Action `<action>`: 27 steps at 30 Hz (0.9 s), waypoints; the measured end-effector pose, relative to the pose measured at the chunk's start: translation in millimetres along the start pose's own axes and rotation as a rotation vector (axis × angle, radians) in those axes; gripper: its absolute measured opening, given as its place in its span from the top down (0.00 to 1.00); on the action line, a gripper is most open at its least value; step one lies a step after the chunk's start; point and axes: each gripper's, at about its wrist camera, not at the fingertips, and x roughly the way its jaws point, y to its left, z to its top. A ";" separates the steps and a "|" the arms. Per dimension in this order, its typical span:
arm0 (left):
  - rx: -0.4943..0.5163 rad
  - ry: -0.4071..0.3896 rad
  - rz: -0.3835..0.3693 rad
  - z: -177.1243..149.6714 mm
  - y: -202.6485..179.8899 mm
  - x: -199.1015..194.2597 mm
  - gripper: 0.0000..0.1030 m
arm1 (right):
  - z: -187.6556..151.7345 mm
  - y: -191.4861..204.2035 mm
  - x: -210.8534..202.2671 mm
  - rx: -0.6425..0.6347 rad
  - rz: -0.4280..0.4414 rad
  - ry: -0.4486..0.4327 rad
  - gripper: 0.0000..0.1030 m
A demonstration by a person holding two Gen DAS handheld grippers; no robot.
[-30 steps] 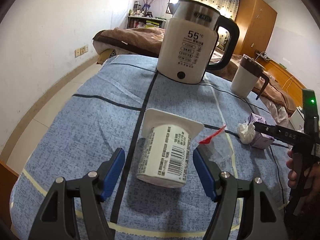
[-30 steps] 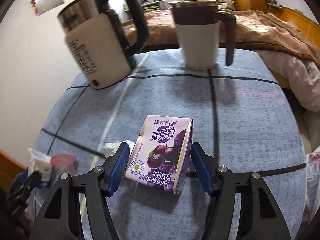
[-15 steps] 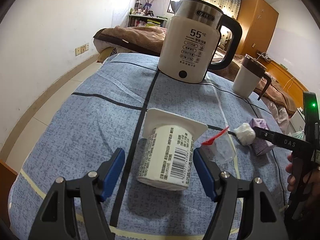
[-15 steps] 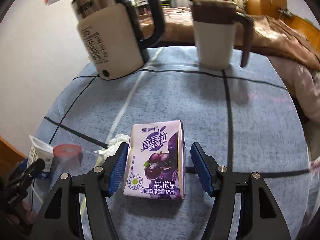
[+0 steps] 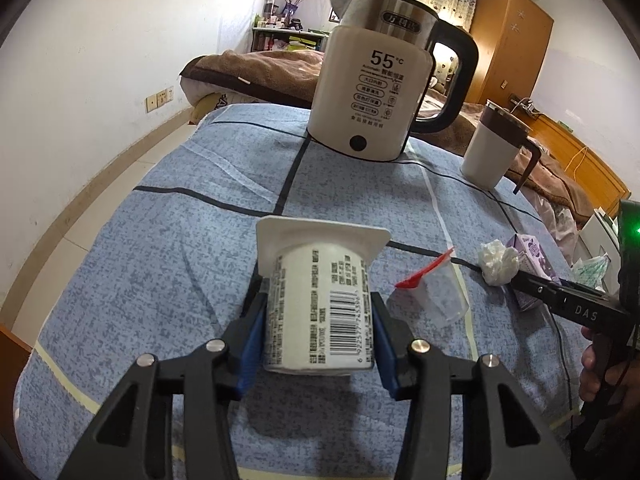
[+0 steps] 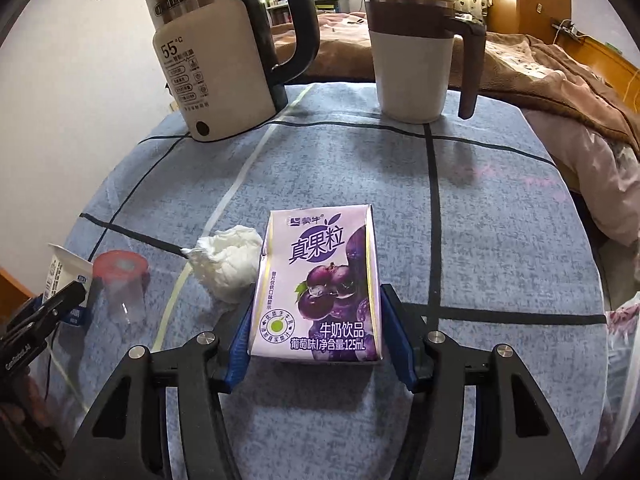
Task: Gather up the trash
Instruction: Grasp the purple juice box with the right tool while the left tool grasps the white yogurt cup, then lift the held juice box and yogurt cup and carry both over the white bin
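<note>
The left hand-held gripper (image 5: 318,330) has its blue pads pressed against both sides of a white yogurt cup (image 5: 320,300), which lies on its side with the barcode up and its square rim pointing away — gripped, not merely framed. Just to the right of the cup a clear plastic cup (image 5: 434,294) with a red lid lies on the desk (image 5: 160,260), which is covered in a blue cloth with dark grid lines. The right hand-held gripper (image 6: 316,338) is closed the same way on a purple milk-drink carton (image 6: 318,286), its pads touching the carton's two side faces, the printed front turned toward the camera. A crumpled white tissue (image 6: 226,260) sits just beside the carton's left edge, apparently touching it. Farther back stand a white electric kettle (image 6: 218,64) with a black handle and, to its right, a white mug (image 6: 414,52) with a brown lid — both well apart from the trash. A bed with a brown blanket (image 5: 256,68) lies beyond the desk.
</note>
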 end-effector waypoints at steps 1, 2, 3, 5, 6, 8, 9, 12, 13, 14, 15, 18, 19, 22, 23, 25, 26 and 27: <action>0.002 -0.004 -0.004 -0.5 -1.3 -1.7 0.52 | -0.9 -1.1 -2.1 0.003 0.005 -0.006 0.44; 0.004 -0.005 -0.008 -1.0 -2.3 -3.2 0.52 | -0.8 -1.7 -3.1 0.006 0.005 -0.010 0.44; 0.004 -0.007 -0.011 -1.6 -4.0 -5.0 0.52 | -1.3 -3.1 -5.9 0.013 0.003 -0.020 0.44; 0.004 -0.022 -0.018 -3.1 -8.4 -10.9 0.52 | -2.5 -5.3 -10.9 0.023 0.009 -0.036 0.44; 0.002 -0.026 -0.022 -3.6 -10.5 -13.6 0.52 | -3.5 -6.2 -13.3 0.026 0.015 -0.040 0.44; 0.014 -0.031 -0.035 -4.1 -18.2 -19.0 0.52 | -5.8 -7.3 -17.7 0.029 0.019 -0.043 0.44; 0.021 -0.037 -0.037 -4.2 -22.9 -21.8 0.52 | -7.5 -8.3 -21.3 0.031 0.022 -0.047 0.44; 0.040 -0.050 -0.060 -3.9 -38.6 -29.6 0.52 | -11.6 -12.9 -31.5 0.038 0.031 -0.057 0.44; 0.054 -0.056 -0.068 -4.1 -46.7 -32.9 0.52 | -12.7 -15.1 -35.1 0.042 0.035 -0.063 0.44; 0.072 -0.061 -0.077 -3.9 -54.6 -35.1 0.52 | -14.3 -18.0 -39.7 0.048 0.040 -0.068 0.44; 0.085 -0.062 -0.086 -3.9 -62.1 -36.8 0.52 | -16.0 -21.7 -44.4 0.056 0.043 -0.071 0.44; 0.107 -0.064 -0.119 -3.3 -83.0 -39.8 0.52 | -21.3 -32.4 -59.3 0.066 0.040 -0.085 0.44; 0.112 -0.066 -0.125 -3.2 -89.4 -40.7 0.52 | -22.5 -34.2 -63.1 0.064 0.036 -0.089 0.44; 0.132 -0.073 -0.154 -3.6 -110.8 -43.9 0.52 | -27.3 -46.4 -79.8 0.070 0.017 -0.103 0.44; 0.145 -0.077 -0.160 -4.5 -118.2 -45.0 0.52 | -29.3 -51.2 -86.1 0.075 0.017 -0.111 0.44; 0.159 -0.070 -0.176 -5.6 -132.4 -44.7 0.52 | -33.2 -61.1 -97.1 0.085 0.012 -0.124 0.44; 0.168 -0.073 -0.190 -6.8 -140.5 -46.2 0.52 | -35.6 -67.4 -103.8 0.092 0.003 -0.132 0.44; 0.176 -0.077 -0.194 -7.5 -147.6 -47.2 0.52 | -36.9 -71.4 -108.4 0.097 -0.001 -0.139 0.44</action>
